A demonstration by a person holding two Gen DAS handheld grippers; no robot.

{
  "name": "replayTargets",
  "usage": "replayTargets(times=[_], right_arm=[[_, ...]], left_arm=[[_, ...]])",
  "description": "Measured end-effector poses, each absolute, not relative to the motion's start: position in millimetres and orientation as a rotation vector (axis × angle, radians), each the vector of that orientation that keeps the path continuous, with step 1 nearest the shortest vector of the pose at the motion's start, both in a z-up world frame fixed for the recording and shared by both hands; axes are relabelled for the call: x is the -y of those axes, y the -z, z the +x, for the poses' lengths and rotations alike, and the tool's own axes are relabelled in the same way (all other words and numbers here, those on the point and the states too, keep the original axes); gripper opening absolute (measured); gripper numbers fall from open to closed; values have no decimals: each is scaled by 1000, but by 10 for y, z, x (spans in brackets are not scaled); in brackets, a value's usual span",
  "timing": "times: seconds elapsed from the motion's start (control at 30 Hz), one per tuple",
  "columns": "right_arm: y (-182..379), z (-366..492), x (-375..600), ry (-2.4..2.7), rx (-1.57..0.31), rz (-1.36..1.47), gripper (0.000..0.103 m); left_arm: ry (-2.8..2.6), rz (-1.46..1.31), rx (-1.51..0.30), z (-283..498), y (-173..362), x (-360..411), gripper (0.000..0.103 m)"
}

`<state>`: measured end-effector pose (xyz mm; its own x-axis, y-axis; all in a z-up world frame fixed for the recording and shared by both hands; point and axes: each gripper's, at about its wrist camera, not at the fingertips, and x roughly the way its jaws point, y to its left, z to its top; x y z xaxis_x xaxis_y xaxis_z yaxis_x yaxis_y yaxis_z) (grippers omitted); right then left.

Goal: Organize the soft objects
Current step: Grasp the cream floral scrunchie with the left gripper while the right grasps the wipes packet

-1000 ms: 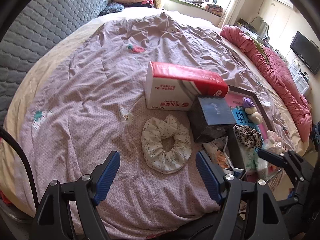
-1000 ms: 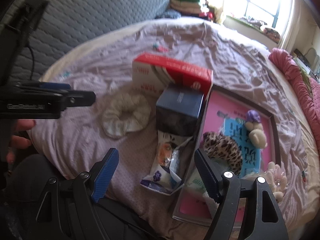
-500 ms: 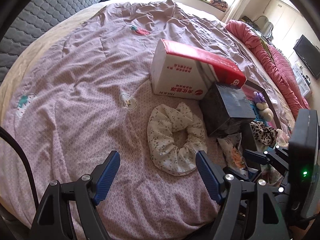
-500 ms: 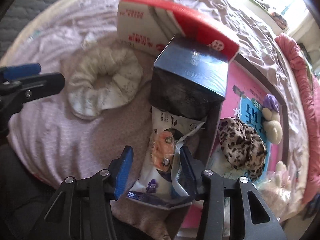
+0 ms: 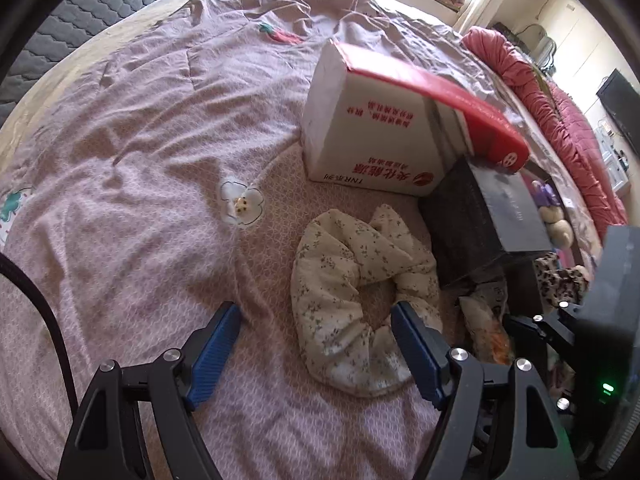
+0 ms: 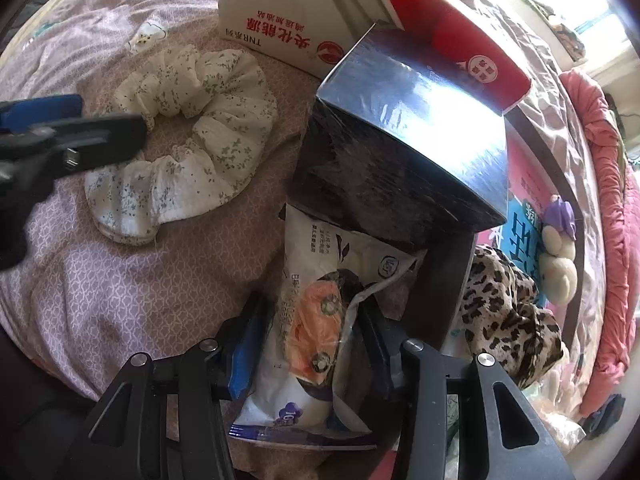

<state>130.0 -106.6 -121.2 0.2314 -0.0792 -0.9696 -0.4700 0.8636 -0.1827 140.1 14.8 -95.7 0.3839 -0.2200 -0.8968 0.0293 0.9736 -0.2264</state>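
A cream floral scrunchie [image 5: 356, 292] lies on the pink bedsheet; it also shows in the right wrist view [image 6: 188, 136]. My left gripper [image 5: 316, 340] is open, low over the sheet, its right finger touching the scrunchie's near rim. My right gripper [image 6: 312, 344] has its fingers closed in around a white snack packet [image 6: 320, 312] lying in front of a dark box [image 6: 404, 140]. A leopard-print scrunchie [image 6: 504, 312] and small plush toys [image 6: 560, 248] lie in a pink-lined tray [image 6: 520, 152].
A red and white carton [image 5: 392, 128] stands behind the floral scrunchie, against the dark box [image 5: 484, 220]. A rolled pink quilt [image 5: 560, 120] runs along the bed's right side. A grey quilted headboard [image 5: 80, 20] is at far left.
Both grippers have moved forward and down. The left one now reaches the floral scrunchie's rim. The right one has narrowed its fingers around the snack packet.
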Motion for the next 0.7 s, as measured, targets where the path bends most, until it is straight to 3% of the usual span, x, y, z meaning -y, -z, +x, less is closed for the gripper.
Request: replayTargets(times=[0.1,0.17,0.27,0.3,0.43,0.7], right_arm=[[1180,1295,1114,-330,-1291,-463,40],[1129,1295,1209,-368,-1267,-370,36],[1054,1291,1359,-433,-1239,-197,36],[1019,1290,1427,-458,-1227,-133,36],[956,1272,1579,-501,-1210,-4,36],[670,1158,1751,-538,-1144,122,36]], left_arm=[[141,-135,-1160,1441,997,-67,77],[130,-107,-1156,1455,1013,-22,71],[128,-87,-1143,1472,1015,12,44],[135,-94,-1139,1479,1021,5,30],[160,-158,-1130,1452,1044,-100,9],[224,-250,-1077,1233,795,-204,4]])
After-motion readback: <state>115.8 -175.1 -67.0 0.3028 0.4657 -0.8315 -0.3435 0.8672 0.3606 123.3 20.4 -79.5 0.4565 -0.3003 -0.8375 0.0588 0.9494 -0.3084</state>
